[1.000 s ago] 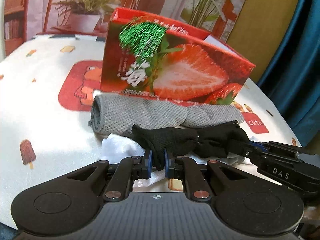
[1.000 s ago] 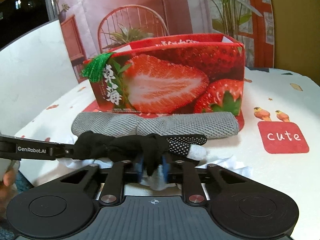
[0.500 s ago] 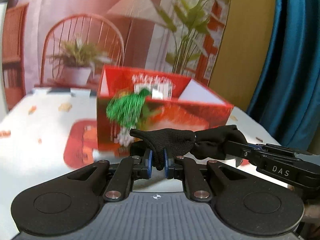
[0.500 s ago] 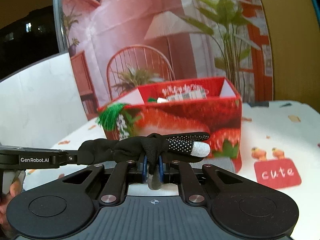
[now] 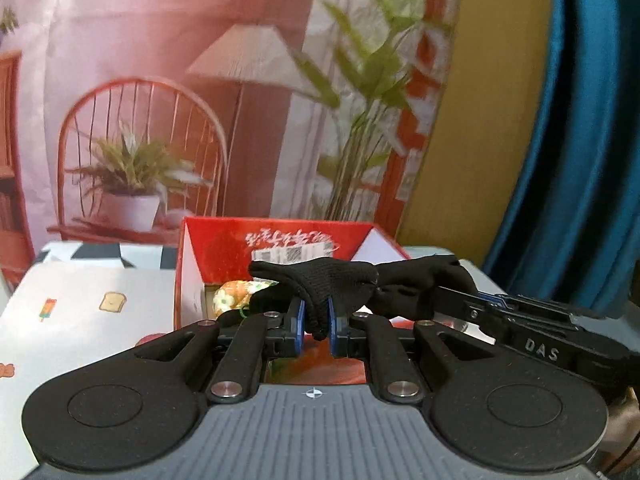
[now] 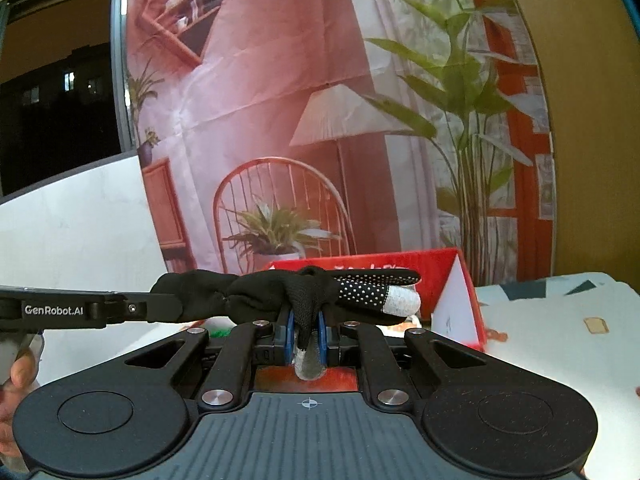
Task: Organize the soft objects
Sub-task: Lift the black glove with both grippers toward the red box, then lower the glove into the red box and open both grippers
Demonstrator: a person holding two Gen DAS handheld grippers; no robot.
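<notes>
A black knit glove [image 5: 344,284] hangs stretched between both grippers, level with the rim of the red strawberry box [image 5: 280,240]. My left gripper [image 5: 317,326] is shut on one end of it; the right gripper's fingers [image 5: 476,304] reach in from the right and hold the other end. In the right wrist view my right gripper [image 6: 306,334] is shut on the black glove [image 6: 280,292], whose white-dotted palm and grey fingertip [image 6: 402,303] point right. The left gripper's fingers [image 6: 132,308] come in from the left. Inside the open strawberry box [image 6: 452,292] lies a floral cloth item [image 5: 234,298].
The white tablecloth with small printed pictures [image 5: 92,312] spreads left of the box. A printed backdrop with a chair, a lamp and plants [image 5: 224,100] stands close behind. A blue curtain [image 5: 580,160] hangs at the right. A person's hand [image 6: 20,372] shows at the left edge.
Both grippers have risen with the black glove between them, from the tablecloth up to the box's rim. The grey rolled cloth and the white item below have dropped out of view.
</notes>
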